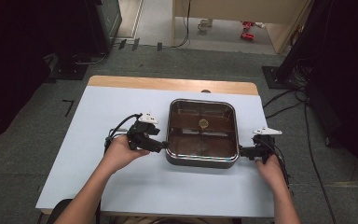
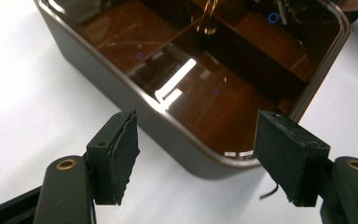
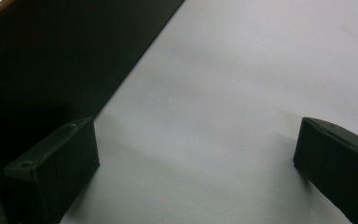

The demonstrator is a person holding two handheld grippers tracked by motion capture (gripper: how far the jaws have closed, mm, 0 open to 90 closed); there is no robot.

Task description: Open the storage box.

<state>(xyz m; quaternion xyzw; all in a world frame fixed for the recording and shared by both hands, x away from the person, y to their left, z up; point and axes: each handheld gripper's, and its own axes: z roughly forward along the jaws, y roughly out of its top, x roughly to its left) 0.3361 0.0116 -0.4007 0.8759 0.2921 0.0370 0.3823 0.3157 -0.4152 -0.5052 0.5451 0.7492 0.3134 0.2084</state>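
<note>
On the table: a square dark pan with a glass lid sits near the middle of the pale blue table top, a little toward 1 o'clock from centre.
Lid: brown-tinted glass, small brass-coloured knob at its centre, glare streaks across it.
Handling: judged heavy and rigid; the glass is breakable and looks slick, and the walls are smooth.
Where to hold: best taken from both sides at once, at the rim or at side handles if it has any; the knob serves for the lid alone.
Left gripper: at the pan's 9 o'clock, toward the near corner, tips just beside the wall.
Left jaws: apart, nothing between the pads; in the left gripper view the pan's rounded corner lies just beyond them.
Right gripper: at the pan's 3 o'clock, near corner, tips just beside the wall.
Right jaws: spread wide in the right gripper view, bare table between them, the pan's dark wall beside one pad; touching or not, I cannot tell.
</note>
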